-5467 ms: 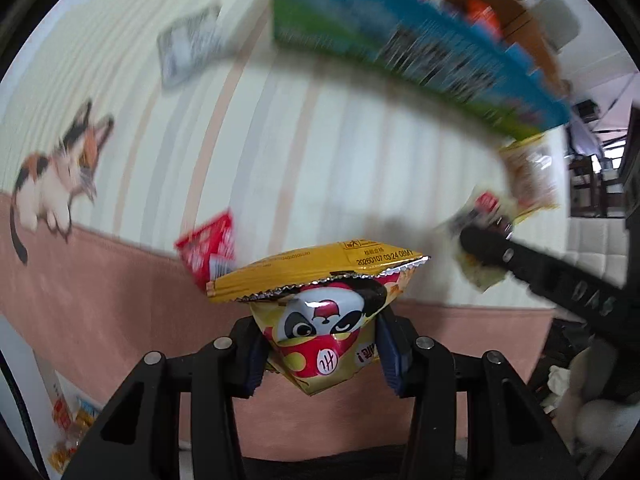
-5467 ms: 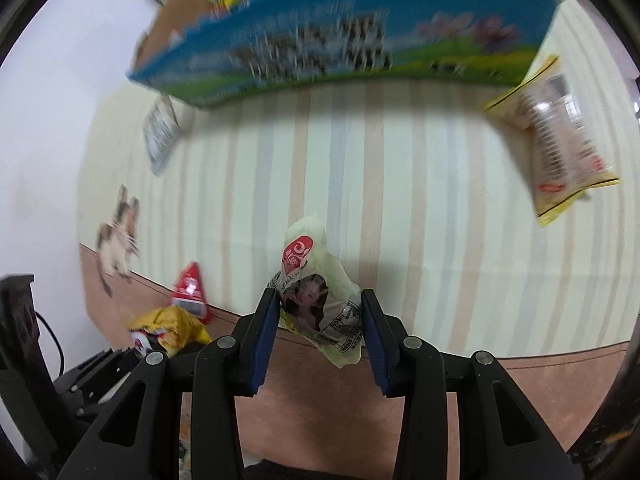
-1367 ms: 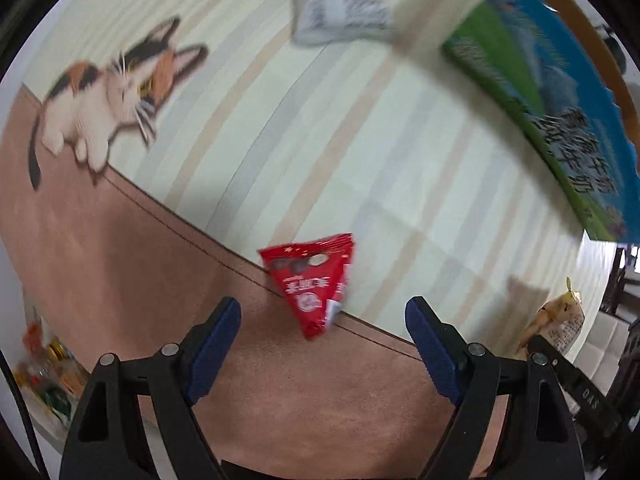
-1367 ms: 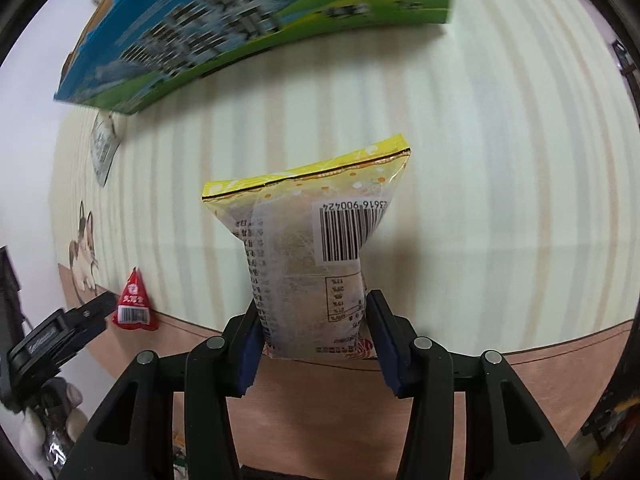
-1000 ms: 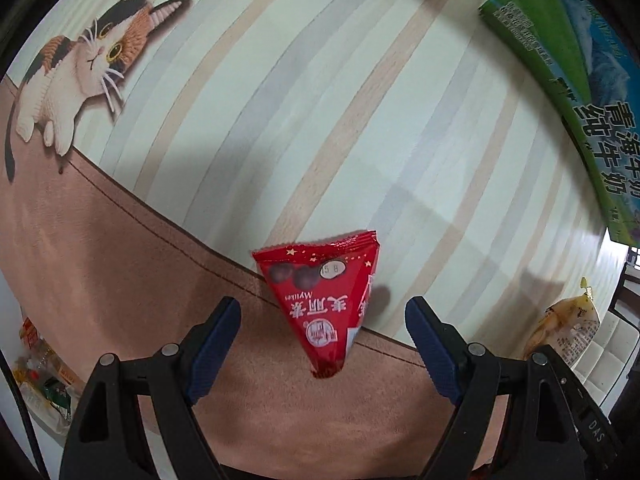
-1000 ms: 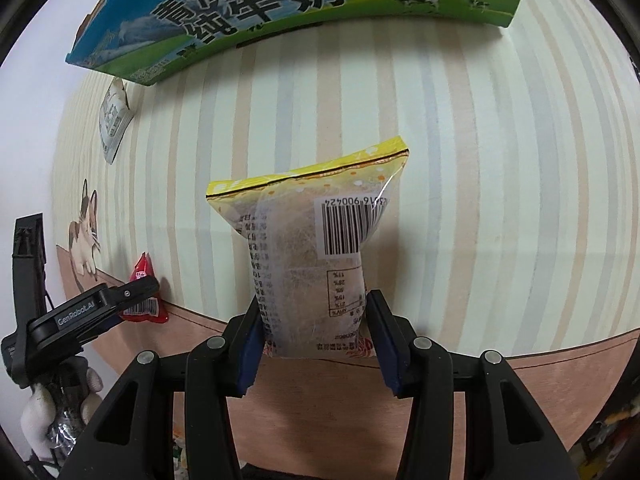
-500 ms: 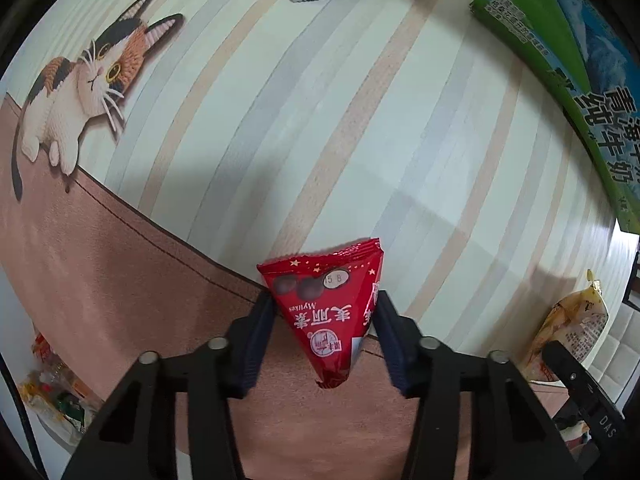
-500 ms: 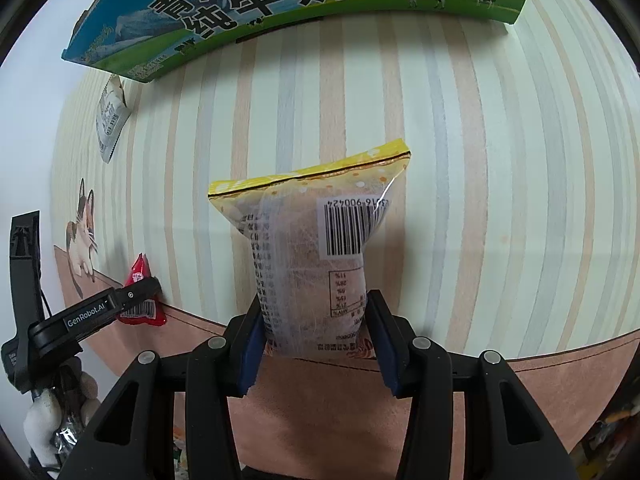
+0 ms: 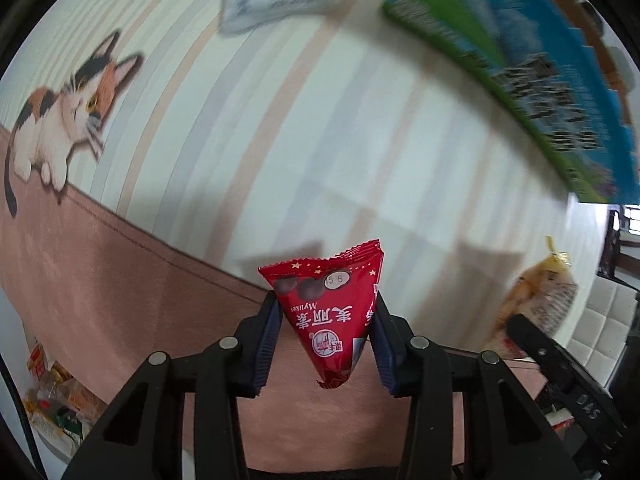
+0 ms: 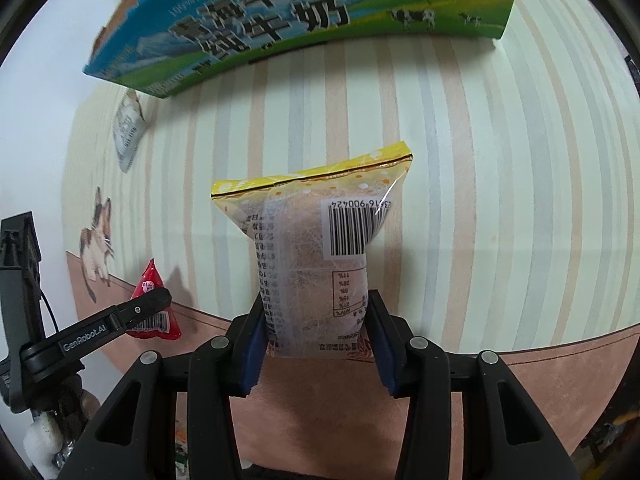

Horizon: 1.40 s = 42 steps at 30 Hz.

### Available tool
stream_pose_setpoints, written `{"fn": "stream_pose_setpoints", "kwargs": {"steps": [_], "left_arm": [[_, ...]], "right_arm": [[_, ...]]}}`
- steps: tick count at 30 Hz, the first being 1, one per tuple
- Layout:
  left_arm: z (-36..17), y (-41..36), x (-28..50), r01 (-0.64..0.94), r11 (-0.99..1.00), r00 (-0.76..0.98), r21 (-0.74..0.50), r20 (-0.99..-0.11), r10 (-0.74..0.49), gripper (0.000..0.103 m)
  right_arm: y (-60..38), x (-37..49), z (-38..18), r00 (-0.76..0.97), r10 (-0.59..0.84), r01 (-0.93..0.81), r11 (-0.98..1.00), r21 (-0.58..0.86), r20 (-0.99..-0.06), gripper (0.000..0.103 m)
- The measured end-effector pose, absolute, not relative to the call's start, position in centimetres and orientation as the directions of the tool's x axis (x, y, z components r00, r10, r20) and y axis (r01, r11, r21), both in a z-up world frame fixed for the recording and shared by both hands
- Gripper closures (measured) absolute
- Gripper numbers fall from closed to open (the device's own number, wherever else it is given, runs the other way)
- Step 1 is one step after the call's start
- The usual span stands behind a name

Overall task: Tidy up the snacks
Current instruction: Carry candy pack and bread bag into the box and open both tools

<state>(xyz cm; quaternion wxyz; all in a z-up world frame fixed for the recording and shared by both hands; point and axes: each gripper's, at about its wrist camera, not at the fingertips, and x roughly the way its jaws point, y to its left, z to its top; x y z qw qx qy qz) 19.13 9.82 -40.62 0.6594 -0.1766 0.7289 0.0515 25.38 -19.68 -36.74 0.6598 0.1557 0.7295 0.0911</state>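
Left hand-held gripper (image 9: 324, 344) is pinching the red snack packet (image 9: 326, 322) between its pads, right hand-held gripper (image 10: 316, 340) is clamping the yellow-topped snack bag (image 10: 312, 264); both should be carrying level toward the carton (image 10: 304, 16) ahead, grips staying firm.

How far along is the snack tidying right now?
Done: cannot tell; the milk box hides its contents. In hand: the left gripper is shut on a red triangular packet, and the right gripper on a yellow-topped bag. Left: a grey packet lies on the striped cloth.
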Motion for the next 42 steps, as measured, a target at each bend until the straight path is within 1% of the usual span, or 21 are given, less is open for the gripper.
{"fn": "stream_pose_setpoints", "kwargs": {"steps": [6, 13, 17, 19, 23, 26, 34, 42], "left_arm": [[-35.1, 7.0, 21.7, -0.237, 0.945, 0.023, -0.225, -0.974, -0.226, 0.064], [-28.2, 3.2, 26.8, -0.094, 0.95, 0.128, -0.296, -0.95, -0.284, 0.064], [-26.1, 1.2, 30.3, -0.037, 0.95, 0.146, -0.309, -0.942, -0.301, 0.064], [-25.2, 0.2, 32.1, -0.014, 0.951, 0.151, -0.308, -0.941, -0.302, 0.063], [-25.5, -1.4, 36.3, 0.016, 0.958, 0.134, -0.287, -0.949, -0.286, 0.063], [-26.9, -2.0, 39.2, 0.02, 0.961, 0.096, -0.276, -0.956, -0.277, 0.063], [-31.4, -2.8, 44.9, 0.003, 0.966, -0.024, -0.259, -0.966, -0.259, 0.063], [-34.2, -4.2, 47.9, 0.045, 0.974, -0.094, -0.221, -0.972, -0.216, 0.063]], "right_arm": [[-20.9, 26.0, -33.2, -0.023, 0.398, 0.111, 0.913, 0.393, -0.917, 0.055], [-22.9, 28.9, -26.9, 0.099, 0.455, 0.103, 0.88, 0.464, -0.885, 0.055], [-24.4, 31.7, -23.8, 0.17, 0.46, 0.095, 0.873, 0.479, -0.871, 0.055], [-25.3, 33.6, -22.6, 0.202, 0.44, 0.09, 0.881, 0.464, -0.875, 0.055], [-26.7, 37.4, -22.0, 0.234, 0.388, 0.096, 0.903, 0.419, -0.891, 0.055], [-27.8, 40.3, -22.7, 0.23, 0.35, 0.114, 0.917, 0.382, -0.908, 0.055], [-29.2, 45.7, -26.5, 0.166, 0.303, 0.156, 0.932, 0.328, -0.938, 0.055], [-29.8, 48.5, -29.8, 0.118, 0.272, 0.177, 0.941, 0.29, -0.955, 0.055]]}}
